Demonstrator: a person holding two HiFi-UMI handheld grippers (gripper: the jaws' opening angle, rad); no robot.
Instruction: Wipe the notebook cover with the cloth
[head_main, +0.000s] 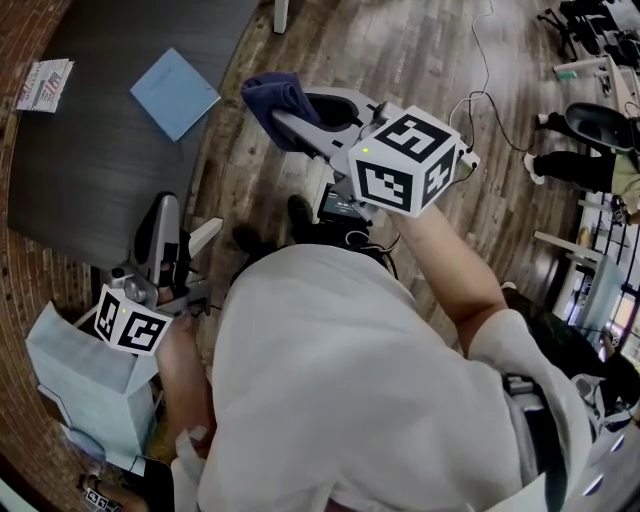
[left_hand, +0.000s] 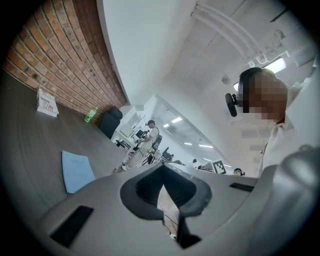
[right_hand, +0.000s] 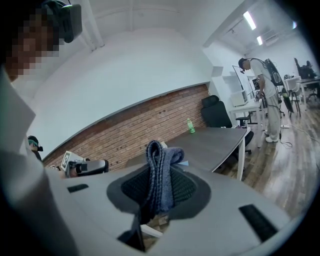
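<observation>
A light blue notebook lies flat on the dark table, near its right edge; the left gripper view also shows the notebook. My right gripper hangs over the wooden floor just right of the table, shut on a folded dark blue cloth. In the right gripper view the cloth stands up between the jaws of that gripper. My left gripper sits lower left at the table's near edge, pointing level. It is shut with nothing in it.
A white printed box lies at the table's far left corner, and a green bottle stands farther along. A pale blue bag is by my left side. A person, desks and office chairs stand beyond, with cables on the floor.
</observation>
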